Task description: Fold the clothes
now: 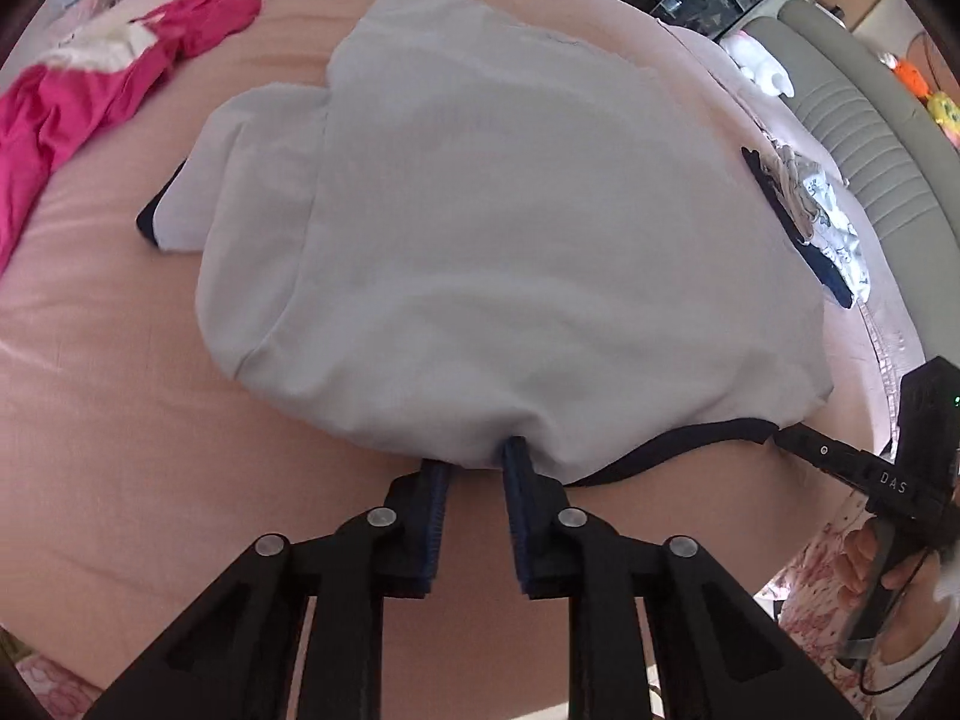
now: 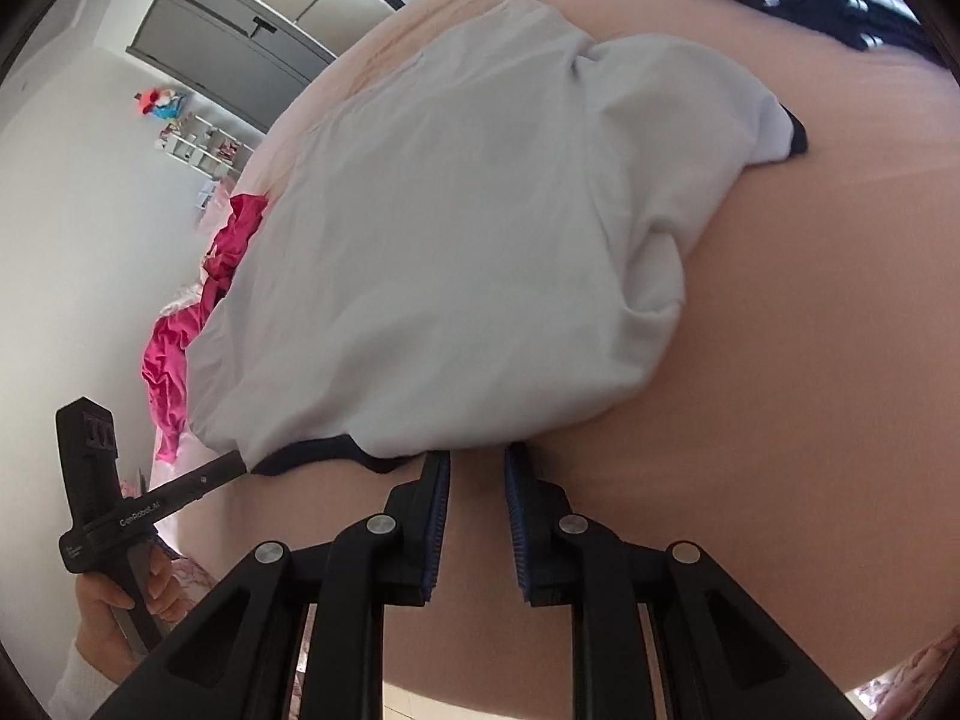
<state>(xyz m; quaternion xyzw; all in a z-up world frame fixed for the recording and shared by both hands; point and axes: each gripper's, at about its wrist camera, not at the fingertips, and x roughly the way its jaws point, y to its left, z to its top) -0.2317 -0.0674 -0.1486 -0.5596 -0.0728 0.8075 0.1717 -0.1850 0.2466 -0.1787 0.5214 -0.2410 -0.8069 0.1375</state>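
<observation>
A pale grey-white cotton T-shirt with navy-blue trim (image 1: 510, 252) lies spread on a peach-pink bed sheet (image 1: 120, 420), one short sleeve with a dark cuff (image 1: 174, 210) folded out to the side in the left wrist view. The shirt's near edge, bordered by a navy neckband (image 1: 678, 450), faces both tools.

The left gripper (image 1: 477, 468), black with blue ribbed pads, has its fingertips at this near edge; the jaws stand apart with a fold of cloth reaching between them, but whether the cloth is pinched cannot be told. In the right wrist view the same tool enters from the left, its tip touching the neckband end (image 2: 288, 462).

The right gripper (image 2: 477, 462) likewise rests at the near hem, jaws parted over bare sheet, its fingertips just touching or slipping under the fabric edge; a firm grasp cannot be confirmed. In the left wrist view its narrow tip meets the shirt corner (image 1: 774, 435).

A crumpled magenta garment (image 1: 78, 102) lies well apart on the sheet, and a pile of patterned and dark clothes (image 1: 810, 222) sits just beside the shirt's far side, near a grey padded headboard (image 1: 888, 138).
</observation>
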